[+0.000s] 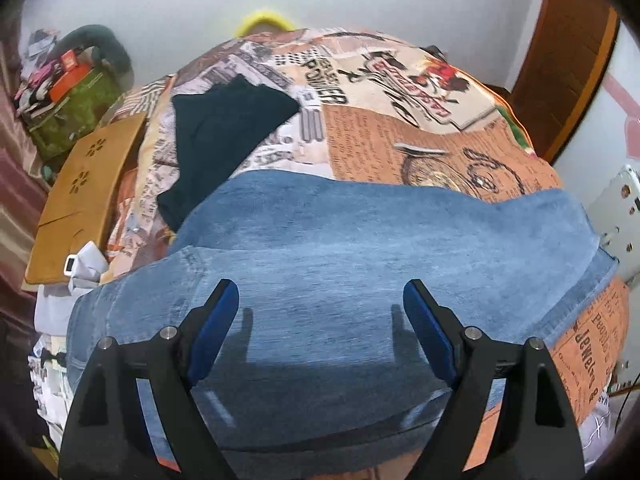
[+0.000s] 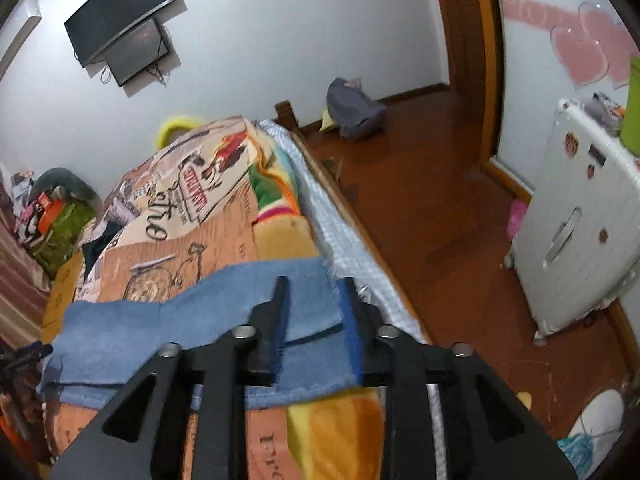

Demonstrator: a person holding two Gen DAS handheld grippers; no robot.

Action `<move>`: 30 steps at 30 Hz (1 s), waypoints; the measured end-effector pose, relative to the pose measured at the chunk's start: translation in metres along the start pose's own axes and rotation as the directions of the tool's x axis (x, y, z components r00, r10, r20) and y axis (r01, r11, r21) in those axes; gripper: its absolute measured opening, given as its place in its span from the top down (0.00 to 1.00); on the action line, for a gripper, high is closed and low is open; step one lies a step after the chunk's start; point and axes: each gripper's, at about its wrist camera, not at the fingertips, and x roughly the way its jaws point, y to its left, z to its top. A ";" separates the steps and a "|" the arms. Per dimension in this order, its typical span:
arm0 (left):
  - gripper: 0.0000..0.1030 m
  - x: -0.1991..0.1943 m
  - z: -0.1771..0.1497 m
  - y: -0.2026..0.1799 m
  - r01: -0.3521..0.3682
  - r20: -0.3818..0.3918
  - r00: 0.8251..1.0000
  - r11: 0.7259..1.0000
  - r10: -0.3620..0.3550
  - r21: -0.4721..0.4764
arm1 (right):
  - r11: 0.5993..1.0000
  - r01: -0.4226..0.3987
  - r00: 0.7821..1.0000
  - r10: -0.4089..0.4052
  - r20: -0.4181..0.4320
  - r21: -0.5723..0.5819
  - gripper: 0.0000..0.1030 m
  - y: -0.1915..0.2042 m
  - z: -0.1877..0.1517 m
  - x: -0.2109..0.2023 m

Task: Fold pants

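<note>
Jeans (image 1: 320, 240) lay across the bed (image 1: 400, 140); your left tongs (image 1: 320, 304) hung apart above them, right tongs (image 2: 316, 320) apart too.

I see a bed covered by a newspaper-print blanket (image 1: 400, 136) in orange and cream. A dark garment (image 1: 224, 136) lies on it toward the far left, and a wooden lap tray (image 1: 84, 196) sits at the left edge. Beyond that, a green bag (image 1: 76, 116) holds orange boxes. A yellow ring (image 2: 176, 126) peeks over the far end. Two dark screens (image 2: 124, 36) hang on the white wall. Right of the bed, a white cabinet (image 2: 576, 240) stands on the red-brown floor (image 2: 432, 208), and a grey bundle (image 2: 354, 110) lies by the wall
</note>
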 end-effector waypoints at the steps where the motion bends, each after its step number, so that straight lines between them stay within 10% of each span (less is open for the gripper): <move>1: 0.18 -0.002 0.000 0.005 -0.011 0.004 1.000 1.000 0.011 -0.010 | 1.000 -0.003 1.000 0.003 -0.002 0.006 0.58 -0.002 -0.003 0.000; 10: 0.14 -0.025 -0.019 0.096 -0.128 0.039 0.990 0.977 0.137 -0.173 | 0.980 -0.152 0.984 0.137 -0.114 -0.131 0.57 0.080 -0.020 0.043; 17: 0.13 -0.029 -0.040 0.205 -0.200 -0.012 0.978 0.910 0.210 -0.364 | 0.872 -0.359 0.929 0.301 -0.215 -0.332 0.55 0.212 -0.027 0.081; 30: 0.13 0.076 -0.041 0.318 -0.145 -0.206 0.977 0.877 0.054 -0.457 | 0.631 -0.574 0.813 0.366 -0.453 -0.521 0.53 0.407 -0.062 0.179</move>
